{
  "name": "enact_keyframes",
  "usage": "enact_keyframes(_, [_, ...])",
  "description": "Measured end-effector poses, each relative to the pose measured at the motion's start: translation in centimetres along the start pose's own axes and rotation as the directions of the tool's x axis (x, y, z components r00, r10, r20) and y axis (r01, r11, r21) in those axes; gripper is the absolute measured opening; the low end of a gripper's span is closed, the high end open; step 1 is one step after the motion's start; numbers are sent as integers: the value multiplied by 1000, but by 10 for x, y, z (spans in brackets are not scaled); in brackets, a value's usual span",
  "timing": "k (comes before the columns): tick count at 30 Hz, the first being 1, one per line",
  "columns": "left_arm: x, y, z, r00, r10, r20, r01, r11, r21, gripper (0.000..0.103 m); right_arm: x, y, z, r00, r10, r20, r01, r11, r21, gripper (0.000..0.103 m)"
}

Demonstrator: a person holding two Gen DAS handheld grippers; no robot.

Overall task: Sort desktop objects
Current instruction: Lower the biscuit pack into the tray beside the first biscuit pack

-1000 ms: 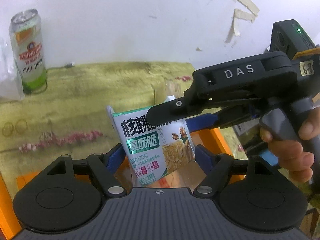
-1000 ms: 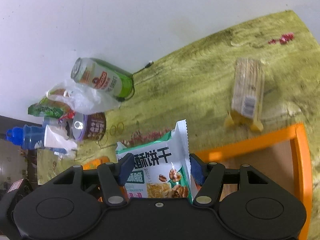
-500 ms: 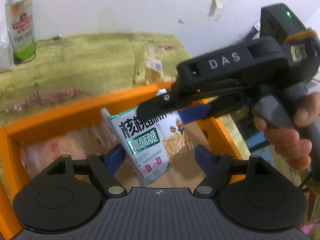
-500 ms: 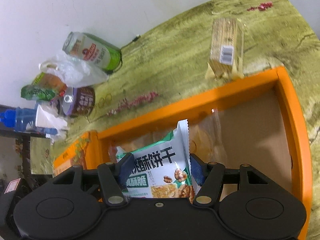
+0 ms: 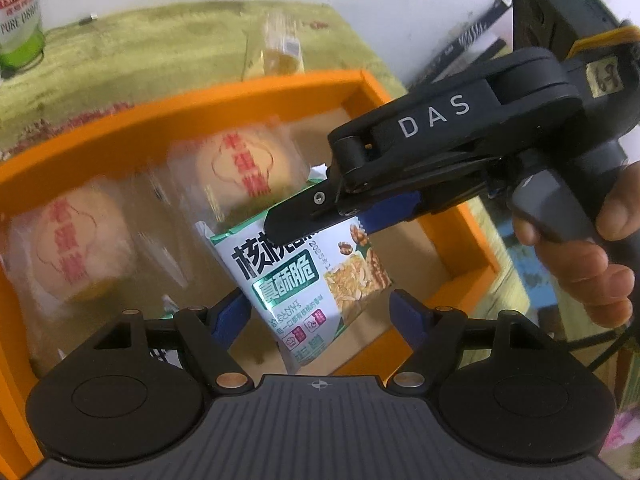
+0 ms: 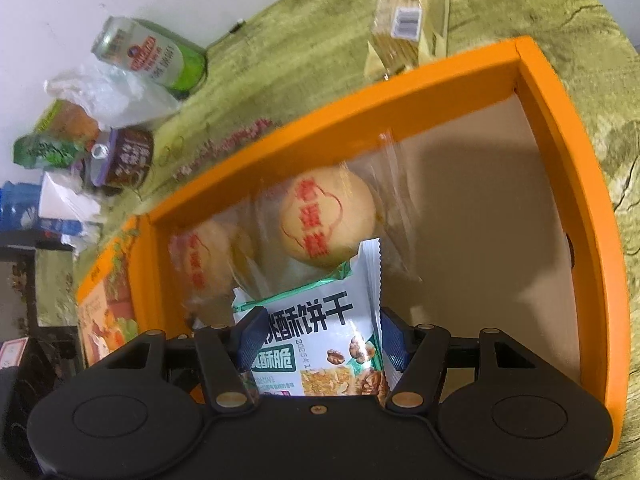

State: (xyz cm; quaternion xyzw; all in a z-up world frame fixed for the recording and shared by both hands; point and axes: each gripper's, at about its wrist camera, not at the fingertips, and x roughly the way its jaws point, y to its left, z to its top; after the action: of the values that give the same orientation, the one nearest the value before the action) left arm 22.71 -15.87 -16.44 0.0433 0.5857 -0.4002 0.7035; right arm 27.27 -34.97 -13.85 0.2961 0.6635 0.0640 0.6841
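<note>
Blue-padded fingers [image 6: 390, 338] of the right gripper [image 6: 318, 336] clamp both sides of a white and green walnut biscuit packet [image 6: 320, 344], low in the centre of the right wrist view. From the left wrist view the same packet [image 5: 308, 280] hangs in mid-frame, pinched at its upper edge by the right gripper [image 5: 320, 216], whose black body reaches in from the right, held by a person's hand [image 5: 576, 264]. Fingers [image 5: 230, 314] of the left gripper [image 5: 320, 312] stand half spread at the bottom of that view; the lower end of the packet sits between them, and whether the left pad touches it cannot be told, while the right pad stands clear

Just behind the packet lies an orange tray [image 6: 568, 128] with a brown floor. Two clear-wrapped round pastries stamped in red rest inside, one [image 6: 324, 224] at centre, the other [image 6: 200, 256] to its left, blurred

Beyond the tray's far rim, on the olive table [image 6: 280, 68], a wrapped cracker pack [image 6: 408, 28] sits upper right. At upper left stand a green beer can [image 6: 156, 60], a crumpled clear bag [image 6: 108, 96] and a brown can [image 6: 128, 156]
</note>
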Motion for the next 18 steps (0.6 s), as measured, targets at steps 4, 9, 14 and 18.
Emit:
enact_keyframes(4, [12, 1, -4, 999, 4, -37, -4, 1000, -4, 77, 10, -8, -4, 1000, -6, -9, 6, 1000, 7, 59])
enact_keyframes(9, [22, 2, -7, 998, 19, -61, -19, 1000, -3, 77, 18, -16, -7, 1000, -1, -19, 1, 1000, 8, 59])
enact_keyframes(14, [30, 5, -6, 997, 37, -67, -36, 999, 6, 77, 24, -21, -6, 1000, 5, -23, -4, 1000, 9, 59])
enact_keyframes(18, [30, 6, -5, 997, 44, -66, -43, 999, 12, 77, 27, -25, -5, 1000, 11, -25, -11, 1000, 20, 59])
